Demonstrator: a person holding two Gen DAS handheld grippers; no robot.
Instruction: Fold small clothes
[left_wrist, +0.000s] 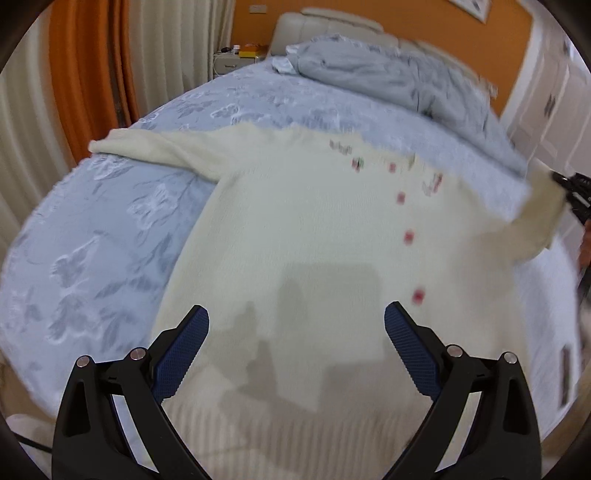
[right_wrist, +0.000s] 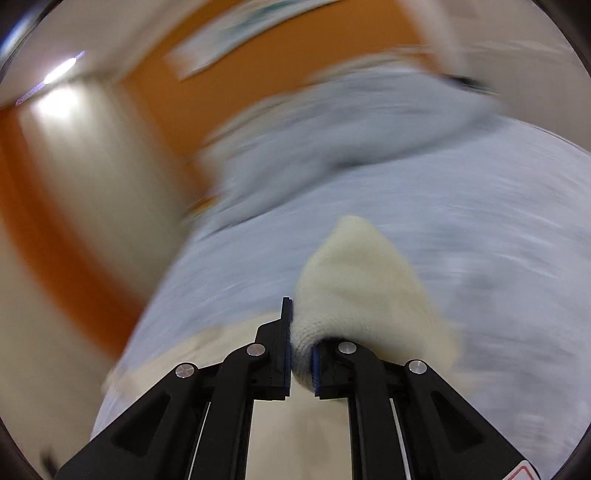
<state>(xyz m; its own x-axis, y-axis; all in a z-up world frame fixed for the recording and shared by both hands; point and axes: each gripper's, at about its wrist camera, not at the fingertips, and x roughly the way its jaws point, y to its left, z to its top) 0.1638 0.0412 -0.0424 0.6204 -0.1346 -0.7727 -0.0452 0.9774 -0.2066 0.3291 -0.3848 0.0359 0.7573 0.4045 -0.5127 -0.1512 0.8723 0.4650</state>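
A small cream knit cardigan (left_wrist: 303, 229) with red buttons lies spread on the pale blue bedspread (left_wrist: 92, 251), one sleeve (left_wrist: 155, 147) stretched to the left. My left gripper (left_wrist: 296, 345) hovers open above its lower body, nothing between the blue pads. At the right edge of the left wrist view the other sleeve (left_wrist: 535, 218) is lifted by my right gripper (left_wrist: 570, 192). In the blurred right wrist view my right gripper (right_wrist: 302, 350) is shut on that cream sleeve (right_wrist: 354, 280), which bulges out between the pads.
A crumpled grey duvet (left_wrist: 388, 77) lies at the head of the bed by a padded headboard (left_wrist: 325, 22). Orange and cream curtains (left_wrist: 92, 74) hang at the left, with a nightstand (left_wrist: 229, 62) beyond. White cupboard doors (left_wrist: 554, 92) stand at the right.
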